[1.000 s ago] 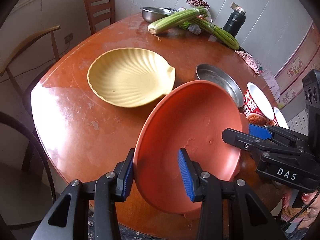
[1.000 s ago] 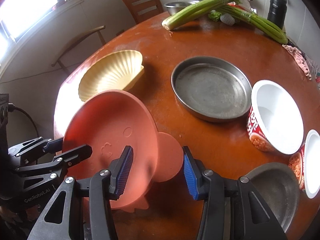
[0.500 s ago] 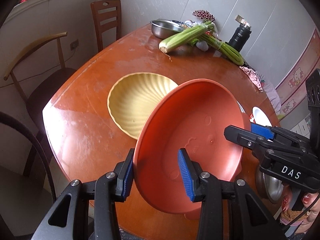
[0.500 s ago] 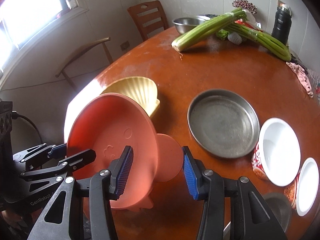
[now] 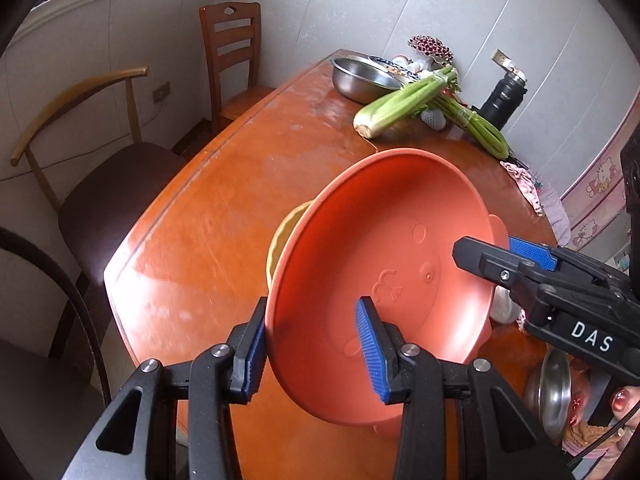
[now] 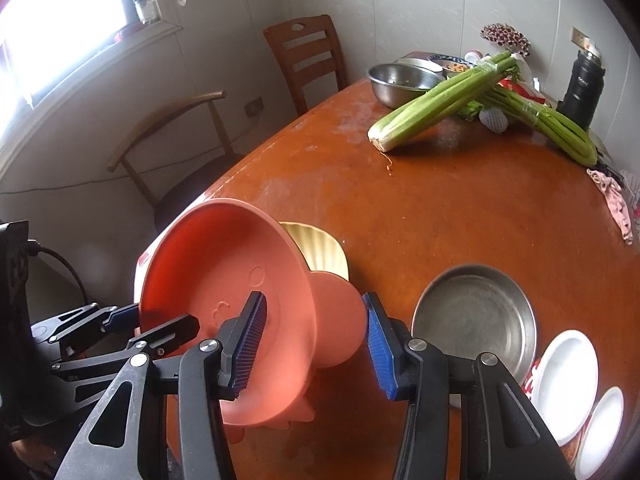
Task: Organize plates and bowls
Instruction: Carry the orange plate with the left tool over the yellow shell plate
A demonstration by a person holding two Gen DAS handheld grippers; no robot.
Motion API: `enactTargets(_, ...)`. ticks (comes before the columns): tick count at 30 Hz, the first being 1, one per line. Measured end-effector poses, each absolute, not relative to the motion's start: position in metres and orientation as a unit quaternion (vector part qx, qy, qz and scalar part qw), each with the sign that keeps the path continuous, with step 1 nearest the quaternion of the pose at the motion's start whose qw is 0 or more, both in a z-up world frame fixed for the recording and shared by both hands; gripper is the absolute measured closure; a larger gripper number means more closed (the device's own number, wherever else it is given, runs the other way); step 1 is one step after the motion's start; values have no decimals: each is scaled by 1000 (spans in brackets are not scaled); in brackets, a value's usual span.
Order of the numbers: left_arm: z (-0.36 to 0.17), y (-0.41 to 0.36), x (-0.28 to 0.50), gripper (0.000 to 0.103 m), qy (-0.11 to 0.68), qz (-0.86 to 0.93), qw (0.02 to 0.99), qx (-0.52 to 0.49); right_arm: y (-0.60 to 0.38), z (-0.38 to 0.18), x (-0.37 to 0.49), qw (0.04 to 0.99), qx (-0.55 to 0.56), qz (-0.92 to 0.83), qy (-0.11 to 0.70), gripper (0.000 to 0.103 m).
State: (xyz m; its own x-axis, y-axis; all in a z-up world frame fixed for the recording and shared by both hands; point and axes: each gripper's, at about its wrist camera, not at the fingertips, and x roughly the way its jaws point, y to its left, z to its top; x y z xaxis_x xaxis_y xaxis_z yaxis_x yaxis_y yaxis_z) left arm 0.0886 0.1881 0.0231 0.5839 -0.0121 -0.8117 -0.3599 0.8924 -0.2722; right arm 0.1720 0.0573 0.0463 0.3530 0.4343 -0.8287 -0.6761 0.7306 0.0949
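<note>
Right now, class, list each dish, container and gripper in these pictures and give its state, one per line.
orange plate: lifted, tilted, held by both grippers
left gripper: shut on plate rim
right gripper: shut on plate's ear tab
yellow shell dish: on table, empty
steel pan: upright, empty
white bowl: upright, empty
flask: upright, capped

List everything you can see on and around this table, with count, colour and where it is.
orange plate: 1, tilted, held by both grippers
shell-shaped dish: 1, yellow, behind the plate
steel pan: 1, silver, table right
steel bowl: 1, silver, far edge
noodle cups: 2, white, near right
celery: 2 bunches, green, far side
flask: 1, black, far right
chairs: 2, wooden, beside table
left gripper: black, blue pads
right gripper: black, blue pads
</note>
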Motion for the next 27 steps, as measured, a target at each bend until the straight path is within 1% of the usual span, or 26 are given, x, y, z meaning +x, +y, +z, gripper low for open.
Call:
enactTargets(13, 5, 200, 123, 61, 461, 97, 857, -207, 74, 21, 213, 811, -126, 308, 482, 52)
enactTargets(27, -6, 202, 131, 61, 468, 108, 857, -187, 89, -8, 232, 798, -130, 297, 508, 52)
